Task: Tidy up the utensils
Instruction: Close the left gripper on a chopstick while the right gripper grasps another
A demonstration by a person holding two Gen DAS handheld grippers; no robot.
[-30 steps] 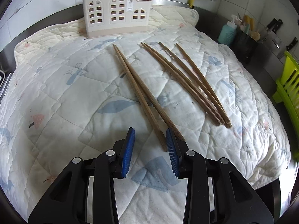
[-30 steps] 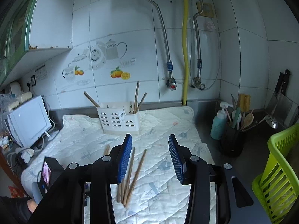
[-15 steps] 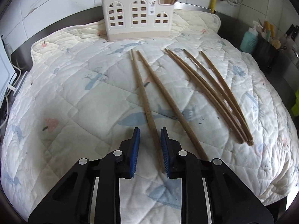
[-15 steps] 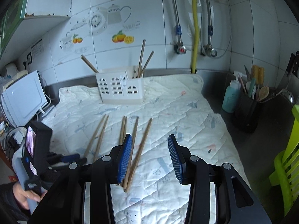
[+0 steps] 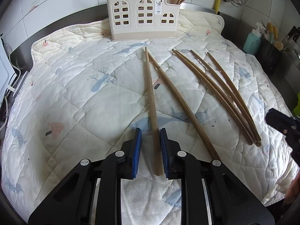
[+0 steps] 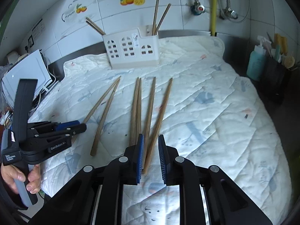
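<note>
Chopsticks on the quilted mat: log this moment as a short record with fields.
surface: quilted mat
loose chopsticks: six flat on the mat, in front of the holder
holder: cream utensil holder at the back of the mat, upright, chopsticks already in both ends
left gripper: open, jaws straddle the near end of the leftmost chopstick, not yet clamped
right gripper: open, jaws around the near ends of two chopsticks on the right of the row
</note>
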